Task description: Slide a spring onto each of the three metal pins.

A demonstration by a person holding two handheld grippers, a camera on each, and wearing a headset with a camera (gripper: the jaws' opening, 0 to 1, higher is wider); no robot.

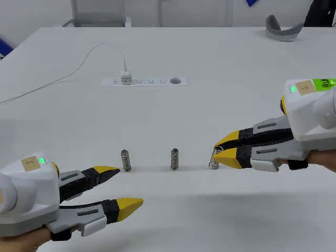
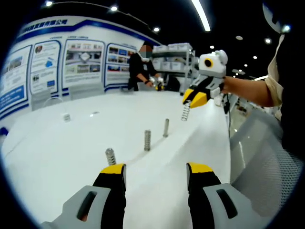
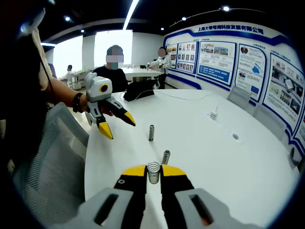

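Two steel coil springs (image 1: 126,160) sit seated in the head view; the right gripper (image 1: 218,149) clamps a third spring (image 1: 213,161), tilted. Left gripper view: the bare upright metal pin (image 2: 166,128) stands just beside it; the left gripper (image 2: 156,168) gapes empty. Right gripper view: coil end-on.

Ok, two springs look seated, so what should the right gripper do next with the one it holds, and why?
Probably straighten the spring and centre it over the third pin, then ease it down. In the left gripper view that pin looks bare, with the spring in the right gripper tilted beside it, while the middle pin and near pin already carry springs.
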